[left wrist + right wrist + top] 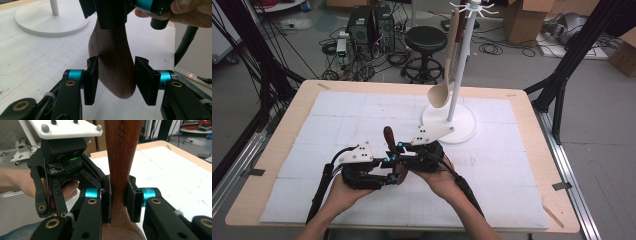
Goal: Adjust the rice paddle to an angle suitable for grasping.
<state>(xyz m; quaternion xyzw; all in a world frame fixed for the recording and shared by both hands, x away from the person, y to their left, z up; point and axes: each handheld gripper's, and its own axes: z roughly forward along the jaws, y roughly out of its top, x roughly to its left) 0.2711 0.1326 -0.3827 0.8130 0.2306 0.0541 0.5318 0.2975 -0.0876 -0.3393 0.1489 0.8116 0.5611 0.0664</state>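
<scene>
Right gripper view: right gripper (119, 202) clamped on dark wooden spatula (121, 155) at its neck, handle rising between jaws. Left gripper (116, 82) jaws straddle the blade; left pad touching, right pad apart.

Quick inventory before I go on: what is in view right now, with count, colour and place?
Dark wooden spatula: one, brown, upright between both tools, above the table's near centre.
Light wooden spoon: one, pale, hanging on the rack.
Rack: one, white, pole on a round base, far centre of table.
Table: one, light wood, white gridded mat on top.
Stool: one, black, on the floor beyond the table.
Cardboard boxes: several, brown, far floor.
Right tool: black, shut on the spatula's neck.
Left tool: black, jaws either side of the blade, right pad apart.
</scene>
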